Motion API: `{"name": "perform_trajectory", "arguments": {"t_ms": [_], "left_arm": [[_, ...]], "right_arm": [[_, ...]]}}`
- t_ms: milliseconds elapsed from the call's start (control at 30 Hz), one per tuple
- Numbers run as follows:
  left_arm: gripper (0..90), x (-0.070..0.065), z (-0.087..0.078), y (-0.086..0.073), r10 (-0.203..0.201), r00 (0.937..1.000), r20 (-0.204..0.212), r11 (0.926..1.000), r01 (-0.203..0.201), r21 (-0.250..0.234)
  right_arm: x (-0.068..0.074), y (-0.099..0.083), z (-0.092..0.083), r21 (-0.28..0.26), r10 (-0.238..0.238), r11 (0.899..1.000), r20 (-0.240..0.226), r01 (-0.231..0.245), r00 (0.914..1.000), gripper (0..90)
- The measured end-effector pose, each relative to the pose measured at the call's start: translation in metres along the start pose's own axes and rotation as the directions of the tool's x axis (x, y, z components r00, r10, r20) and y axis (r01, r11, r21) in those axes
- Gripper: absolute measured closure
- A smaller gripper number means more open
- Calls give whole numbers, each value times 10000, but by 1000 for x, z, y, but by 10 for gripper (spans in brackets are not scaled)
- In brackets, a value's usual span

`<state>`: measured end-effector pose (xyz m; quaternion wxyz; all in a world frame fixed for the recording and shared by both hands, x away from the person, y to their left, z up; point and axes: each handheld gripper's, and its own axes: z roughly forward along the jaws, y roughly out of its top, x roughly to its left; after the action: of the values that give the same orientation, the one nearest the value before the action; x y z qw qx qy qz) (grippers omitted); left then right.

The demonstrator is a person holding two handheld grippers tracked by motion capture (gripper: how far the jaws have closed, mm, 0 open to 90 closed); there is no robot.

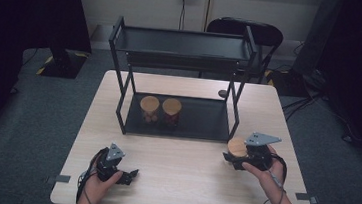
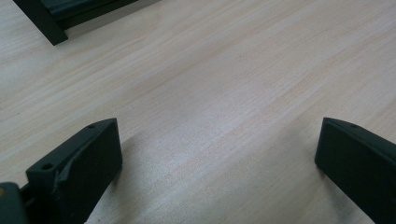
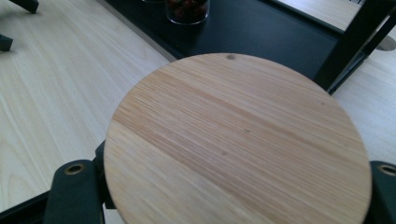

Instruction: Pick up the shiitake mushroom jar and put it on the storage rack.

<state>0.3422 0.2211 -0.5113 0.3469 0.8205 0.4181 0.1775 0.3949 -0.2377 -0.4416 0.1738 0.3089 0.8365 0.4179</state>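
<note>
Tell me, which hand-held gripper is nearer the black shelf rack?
Right. The right hand-held gripper, clamped on a wooden-lidded jar, sits just off the black shelf rack; the left hand-held gripper rests farther back, jaws open.

Rack [image 1: 120, 83] at table [image 1: 176, 182] rear centre, chair [image 1: 266, 35] behind it. Two jars [image 1: 149, 109] [image 1: 171, 112] side by side on rack's bottom shelf [image 1: 202, 119], left half, touching or nearly so. Third jar [image 1: 237, 148] in front of rack's right front leg, clamped in right gripper [image 1: 234, 158], near table's right edge. Left gripper [image 1: 129, 176] at front left, low over bare table, well apart from rack. Small disc [image 1: 222, 93] on table behind shelf, right of centre.
</note>
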Motion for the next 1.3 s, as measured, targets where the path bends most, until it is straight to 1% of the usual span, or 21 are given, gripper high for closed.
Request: {"name": "perform_trajectory", "arguments": {"t_ms": [133, 400, 633, 700, 1000, 1300], "left_arm": [[3, 0, 0, 0, 2, 10000, -1, 10000, -2, 2], [3, 0, 0, 0, 0, 10000, 1, 10000, 0, 0], [3, 0, 0, 0, -4, 10000, 1, 10000, 4, -1], [3, 0, 0, 0, 1, 10000, 1, 10000, -1, 0], [3, 0, 0, 0, 4, 10000, 1, 10000, -4, 2], [3, 0, 0, 0, 0, 10000, 1, 10000, 0, 1]], "right_arm": [[0, 7, 6, -88, 42, 10000, -78, -43, 10000, 257], [2, 18, 19, -129, -26, 9999, -94, 25, 10000, 256], [3, 24, 30, -134, -54, 9999, -98, 53, 9999, 256], [2, 26, 34, -161, 19, 9999, -161, -22, 9999, 256], [3, 33, 48, -200, 77, 9998, -157, -80, 9998, 256], [4, 43, 59, -171, -9, 9999, -147, 6, 9999, 256]]}}
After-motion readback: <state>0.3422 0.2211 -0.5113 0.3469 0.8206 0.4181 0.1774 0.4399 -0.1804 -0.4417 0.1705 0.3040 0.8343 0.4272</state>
